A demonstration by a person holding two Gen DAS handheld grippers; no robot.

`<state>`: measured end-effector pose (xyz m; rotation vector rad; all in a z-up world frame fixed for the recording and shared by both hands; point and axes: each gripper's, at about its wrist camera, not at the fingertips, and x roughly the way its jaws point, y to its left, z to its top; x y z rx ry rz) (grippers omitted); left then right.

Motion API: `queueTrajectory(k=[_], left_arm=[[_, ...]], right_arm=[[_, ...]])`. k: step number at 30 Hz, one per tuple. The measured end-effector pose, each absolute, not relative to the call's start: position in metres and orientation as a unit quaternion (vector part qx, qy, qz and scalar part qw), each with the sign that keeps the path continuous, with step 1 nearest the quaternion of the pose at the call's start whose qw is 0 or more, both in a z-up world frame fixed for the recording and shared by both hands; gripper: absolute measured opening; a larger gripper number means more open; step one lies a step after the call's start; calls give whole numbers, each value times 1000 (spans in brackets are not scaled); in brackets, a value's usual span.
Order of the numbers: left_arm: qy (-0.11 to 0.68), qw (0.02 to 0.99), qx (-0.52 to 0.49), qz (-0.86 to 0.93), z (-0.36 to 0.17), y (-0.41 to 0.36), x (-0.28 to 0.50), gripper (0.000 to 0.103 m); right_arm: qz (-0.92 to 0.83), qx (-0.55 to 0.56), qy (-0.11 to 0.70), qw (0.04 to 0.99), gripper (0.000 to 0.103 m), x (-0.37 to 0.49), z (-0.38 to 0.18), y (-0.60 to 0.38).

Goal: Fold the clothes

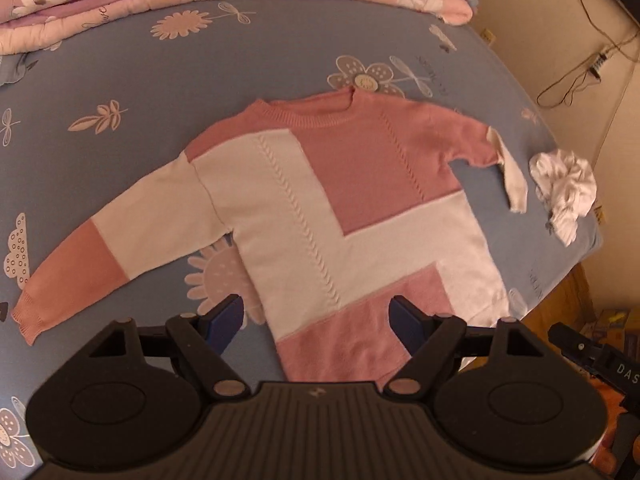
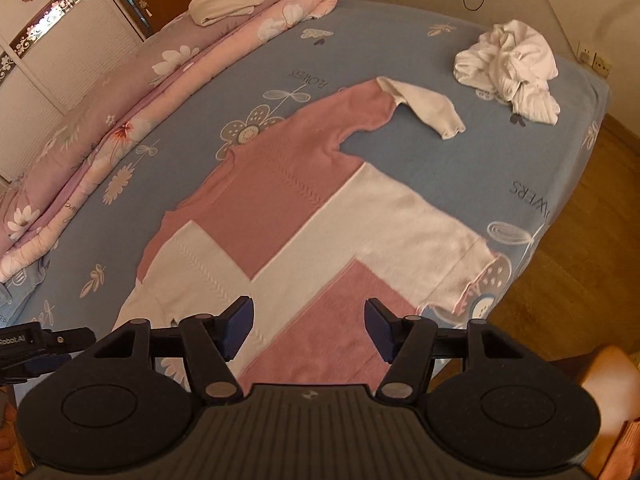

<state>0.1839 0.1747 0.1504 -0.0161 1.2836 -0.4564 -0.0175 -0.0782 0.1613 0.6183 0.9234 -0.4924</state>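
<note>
A pink and white block-patterned sweater [image 1: 332, 208] [image 2: 304, 216] lies flat and face up on the blue flowered bed sheet [image 1: 168, 80], neck toward the far side. One sleeve stretches out long to the left in the left wrist view; the other sleeve [image 2: 420, 108] bends back on itself, its white cuff pointing toward the hem side. My left gripper [image 1: 316, 320] hovers open above the hem with nothing between its blue pads. My right gripper [image 2: 308, 328] also hangs open above the hem area, empty.
A crumpled white garment [image 2: 508, 68] [image 1: 564, 188] lies near the bed's right corner. A folded pink flowered quilt [image 2: 120, 112] runs along the far side, with a folded cream cloth [image 2: 224, 4] on top. Wooden floor [image 2: 568, 272] lies beyond the bed's right edge.
</note>
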Motion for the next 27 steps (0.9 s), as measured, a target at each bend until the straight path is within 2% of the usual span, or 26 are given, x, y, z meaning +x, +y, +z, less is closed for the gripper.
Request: queueTrajectory(k=[10,17,23,27], left_arm=[[579,808,-91,-69,158,165,212,81],[590,803,-83,10,141,73,219,81],[578,804,-139,-30,136,0,178,81],[583,799,-142,-37,127,-15,156,81]], right_arm=[[-173,172,494,834,67,78,197,-183],[-63,108,544,830,67,151,175,-279],[-40,72,583,808,52,180,141,-338],[-36,34,593,803,51,184,142,-336]])
